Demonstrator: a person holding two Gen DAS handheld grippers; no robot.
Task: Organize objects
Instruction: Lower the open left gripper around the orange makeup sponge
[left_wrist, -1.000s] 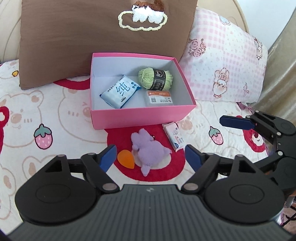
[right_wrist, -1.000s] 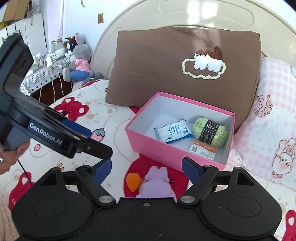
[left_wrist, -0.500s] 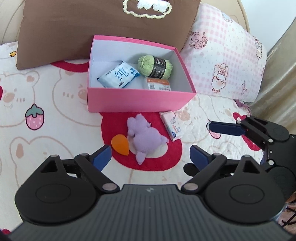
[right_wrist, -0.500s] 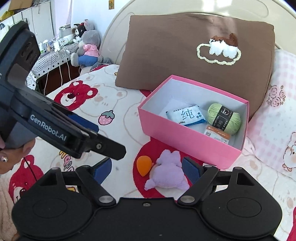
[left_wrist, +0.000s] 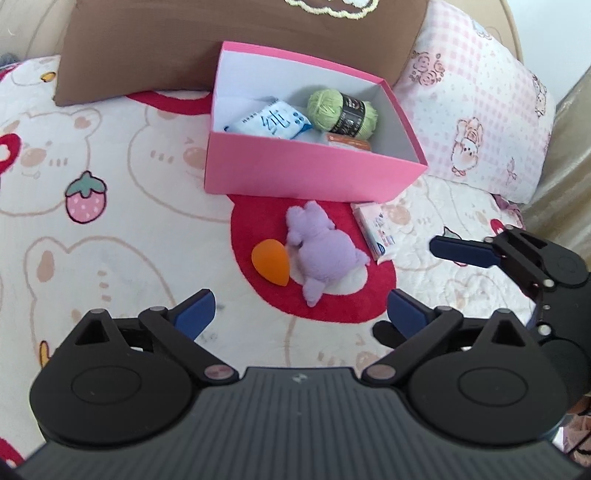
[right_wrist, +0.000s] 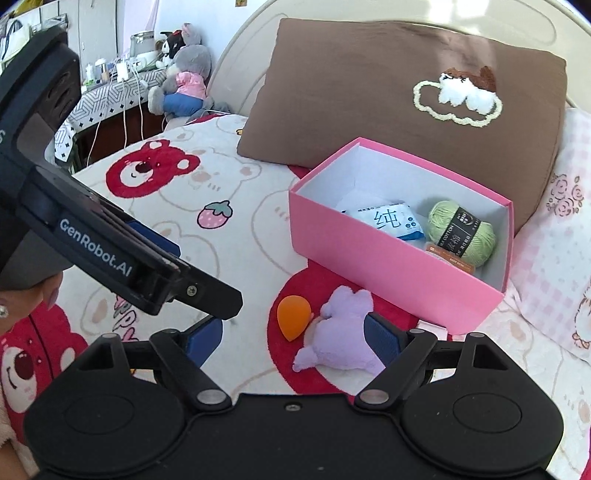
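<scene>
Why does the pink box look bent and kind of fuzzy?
Left wrist view: the fisheye lens bows the pink box, and the purple plush looks slightly soft. Right wrist view: sharper, but sunlight glares off the headboard at the top, and edges curve too.

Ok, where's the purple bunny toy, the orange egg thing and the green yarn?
purple plush toy (left_wrist: 325, 254): left wrist view, on the middle of its body.
orange sponge (left_wrist: 269, 261): left wrist view, on its rounded middle.
green yarn (right_wrist: 441, 221): right wrist view, on the bare yarn left of the black label.
</scene>
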